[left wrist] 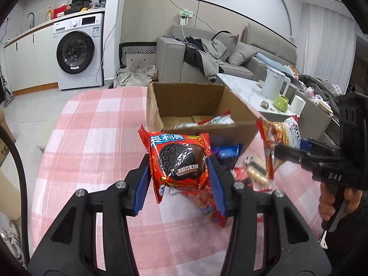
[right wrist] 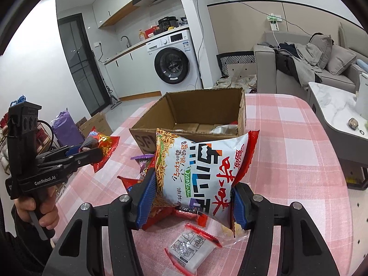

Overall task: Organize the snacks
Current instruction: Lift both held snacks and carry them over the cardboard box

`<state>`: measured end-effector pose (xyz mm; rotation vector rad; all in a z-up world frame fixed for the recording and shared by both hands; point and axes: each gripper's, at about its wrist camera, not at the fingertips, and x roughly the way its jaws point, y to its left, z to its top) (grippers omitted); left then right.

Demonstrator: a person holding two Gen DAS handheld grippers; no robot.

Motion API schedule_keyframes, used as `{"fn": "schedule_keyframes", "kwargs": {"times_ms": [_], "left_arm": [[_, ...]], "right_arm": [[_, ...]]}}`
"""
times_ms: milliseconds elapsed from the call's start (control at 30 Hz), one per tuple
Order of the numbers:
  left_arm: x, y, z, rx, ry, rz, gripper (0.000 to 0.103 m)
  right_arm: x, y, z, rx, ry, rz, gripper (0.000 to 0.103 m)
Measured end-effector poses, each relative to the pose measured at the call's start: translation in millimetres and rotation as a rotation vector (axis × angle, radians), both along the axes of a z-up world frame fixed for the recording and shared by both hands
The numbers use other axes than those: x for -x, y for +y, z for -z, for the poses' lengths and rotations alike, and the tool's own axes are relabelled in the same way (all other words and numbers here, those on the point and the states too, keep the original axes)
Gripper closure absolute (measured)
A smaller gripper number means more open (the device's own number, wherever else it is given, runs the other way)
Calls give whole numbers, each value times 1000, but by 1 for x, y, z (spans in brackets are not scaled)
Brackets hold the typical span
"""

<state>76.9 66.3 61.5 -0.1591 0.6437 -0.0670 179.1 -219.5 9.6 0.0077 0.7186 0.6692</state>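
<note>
Left gripper [left wrist: 179, 184], left wrist view: narrowly parted, its blue ribbed pads [left wrist: 142, 188] pressed against both sides of a red Oreo cookie packet [left wrist: 178, 163], which is held upright above the table. Pink-and-white checked tablecloth [left wrist: 92, 126] is seen beneath. Open cardboard box [left wrist: 195, 105] is placed just beyond the packet, with a few wrapped snacks [left wrist: 218, 120] lying at its bottom. Loose snack packets [left wrist: 227, 154] are scattered on the cloth between box and gripper. Right gripper [left wrist: 279, 151] is seen at the right edge, held by a hand [left wrist: 331, 202], closed on a noodle snack bag [left wrist: 283, 142]. White washing machine [left wrist: 78, 50], grey sofa [left wrist: 230, 53] and white kettle [left wrist: 274, 85] are noted behind.

Right gripper [right wrist: 193, 197], right wrist view: partly closed, blue pads [right wrist: 147, 195] clamped on a white and red crispy noodle snack bag [right wrist: 200, 172], which is held clear of the table in front of the cardboard box [right wrist: 191, 115]. Small white sachet with red edges [right wrist: 193, 250] lies on the tablecloth [right wrist: 287, 149] below the bag; a purple packet [right wrist: 143, 161] and red wrappers [right wrist: 128, 181] lie beside it near the box. Left gripper [right wrist: 92, 151] is seen at the left, gripped by a hand [right wrist: 39, 209], its fingers closed on the red packet [right wrist: 103, 147], raised over the table's left edge. Washing machine [right wrist: 172, 57] and sofa [right wrist: 310, 62] are visible beyond.
</note>
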Motion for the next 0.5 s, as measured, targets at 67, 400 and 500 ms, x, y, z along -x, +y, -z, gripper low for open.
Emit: {"fn": "schedule_keyframes", "kwargs": {"times_ms": [67, 400, 500], "left_arm": [[-5, -3, -5, 0, -7, 1, 58], [-36, -16, -22, -17, -33, -2, 58], [-44, -17, -24, -23, -36, -5, 58]], "right_arm": [[1, 1, -3, 0, -10, 2, 44], [-17, 7, -23, -33, -17, 17, 44], [-24, 9, -27, -39, -23, 27, 44]]}}
